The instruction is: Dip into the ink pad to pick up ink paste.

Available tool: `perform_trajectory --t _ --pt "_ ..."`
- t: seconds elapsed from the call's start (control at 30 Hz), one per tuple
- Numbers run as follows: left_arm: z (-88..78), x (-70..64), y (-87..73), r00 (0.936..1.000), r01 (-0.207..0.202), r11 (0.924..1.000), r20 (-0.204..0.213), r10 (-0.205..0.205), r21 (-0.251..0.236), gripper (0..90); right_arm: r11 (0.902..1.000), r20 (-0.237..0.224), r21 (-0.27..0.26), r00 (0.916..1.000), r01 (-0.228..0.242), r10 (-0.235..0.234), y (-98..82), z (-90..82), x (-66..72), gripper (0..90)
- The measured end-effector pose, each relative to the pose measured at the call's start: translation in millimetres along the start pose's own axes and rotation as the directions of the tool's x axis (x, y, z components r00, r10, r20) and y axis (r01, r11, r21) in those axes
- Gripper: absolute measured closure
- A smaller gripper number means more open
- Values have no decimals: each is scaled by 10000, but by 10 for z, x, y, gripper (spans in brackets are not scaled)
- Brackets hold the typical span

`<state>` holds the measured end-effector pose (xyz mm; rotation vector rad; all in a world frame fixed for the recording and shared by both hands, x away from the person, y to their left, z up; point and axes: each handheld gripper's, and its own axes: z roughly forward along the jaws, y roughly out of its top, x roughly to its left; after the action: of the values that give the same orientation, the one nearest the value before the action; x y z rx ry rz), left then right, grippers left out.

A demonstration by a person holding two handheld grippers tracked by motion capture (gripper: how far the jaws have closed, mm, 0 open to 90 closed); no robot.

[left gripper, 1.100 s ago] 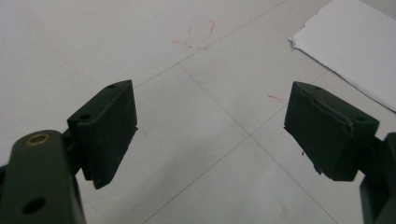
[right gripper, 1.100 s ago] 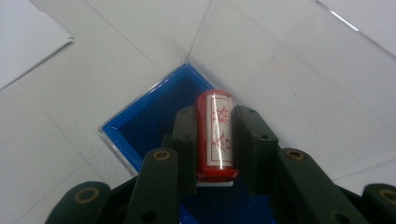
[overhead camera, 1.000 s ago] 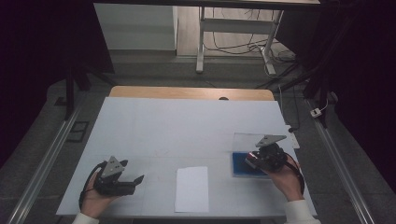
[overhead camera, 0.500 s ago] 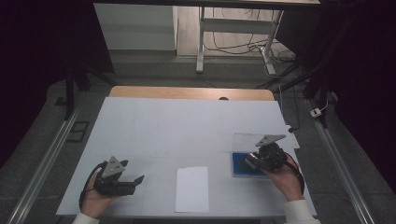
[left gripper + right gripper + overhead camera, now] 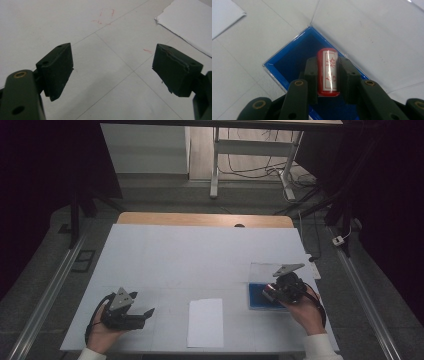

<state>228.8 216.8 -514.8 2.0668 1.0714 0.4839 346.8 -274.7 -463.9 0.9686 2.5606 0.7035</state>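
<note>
Stamp cylinder, red with a white label of red characters, sits clamped between the right gripper's jaws, held directly above the blue tray of an open clear-lidded case. From the high view that tray lies at the near right of the white table, with the sheet of paper lying to its left, well apart. The left gripper rests farther left beyond the paper, its jaws spread wide with nothing between them. My worry is the grip: the jaws pinch a smooth round body along its sides, so a tilt of the hand could let it roll or slip out. A careless lift could also catch the case's thin lid and drag the whole case.
</note>
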Motion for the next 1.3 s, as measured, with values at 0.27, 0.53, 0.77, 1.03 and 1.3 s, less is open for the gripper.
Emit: perform_trajectory --t 0.27,0.53,0.77,1.03,1.3 --pt "5 -3 -3 10000 -16 10000 34 15 54 172 9998 28 192 10000 -12 11 2 31 7 713" --pt "4 1 -4 10000 -15 10000 34 15 63 172 10000 -105 11 9999 -83 83 -29 40 -13 714" --pt "10 -3 -4 10000 -47 9999 37 46 109 173 10000 -63 -47 10000 13 -14 -38 44 -6 714" --pt "9 -3 -4 10000 -48 9999 37 48 111 172 10000 -41 -90 10000 31 -31 -44 45 -4 713" --pt "8 1 -4 10000 -27 10000 52 26 90 172 9999 -13 -137 10000 27 -27 -50 43 3 712"
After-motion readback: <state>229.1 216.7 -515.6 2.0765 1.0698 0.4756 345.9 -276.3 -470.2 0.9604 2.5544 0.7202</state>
